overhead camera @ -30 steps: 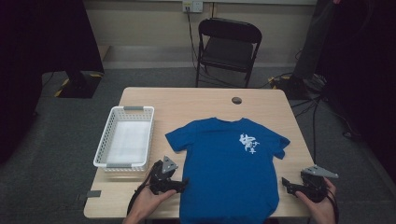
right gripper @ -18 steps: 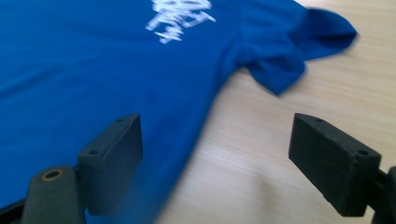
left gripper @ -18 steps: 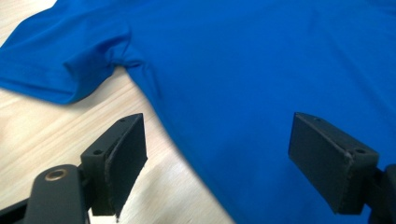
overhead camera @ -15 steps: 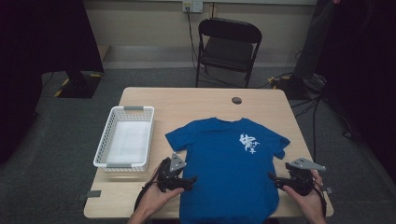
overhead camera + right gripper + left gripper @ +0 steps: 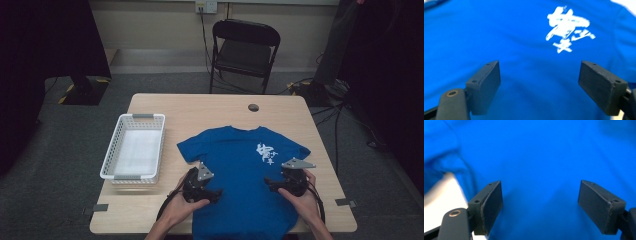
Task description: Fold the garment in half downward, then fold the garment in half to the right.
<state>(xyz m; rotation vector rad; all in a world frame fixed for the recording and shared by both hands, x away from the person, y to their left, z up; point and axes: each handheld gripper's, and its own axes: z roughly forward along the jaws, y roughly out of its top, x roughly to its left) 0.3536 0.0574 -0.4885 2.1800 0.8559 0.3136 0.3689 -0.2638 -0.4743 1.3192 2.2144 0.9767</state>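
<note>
Blue cotton-looking T-shirt (image 5: 245, 175), spread flat, chest side up, in the lower centre of the high view. Neck toward the far table edge, hem hanging a little off the near edge at the bottom of the frame. White printed mark (image 5: 265, 153) on the chest, right of centre.

Left gripper (image 5: 216, 193) over the shirt's left flank, lower centre-left of the frame. Jaws spread wide, nothing between them but cloth lying beneath; in the left gripper view the pads (image 5: 490, 206) frame bare blue fabric, with a fold of sleeve and pale tabletop at the left.

Right gripper (image 5: 270, 182) over the right flank, lower centre-right. Jaws likewise spread, not pinching. In the right gripper view the print (image 5: 567, 27) sits at upper right beyond the pads.

White mesh basket (image 5: 111, 160) stands empty at the left of the wooden table (image 5: 215, 110), apart from the shirt. Black folding chair (image 5: 243, 50) beyond the table, upper centre.

Handling, as a judgement: light, limp, no stiffness at all. It will drape and sag from any one point, and a pinch in mid-panel may lift a single layer or bunch both. Better purchase likely at seams or edges: side seams, shoulders, sleeve cuffs, hem. Two matched holds should keep it from twisting. Low slip risk on cloth, but pads must close fully on a thin fold.
</note>
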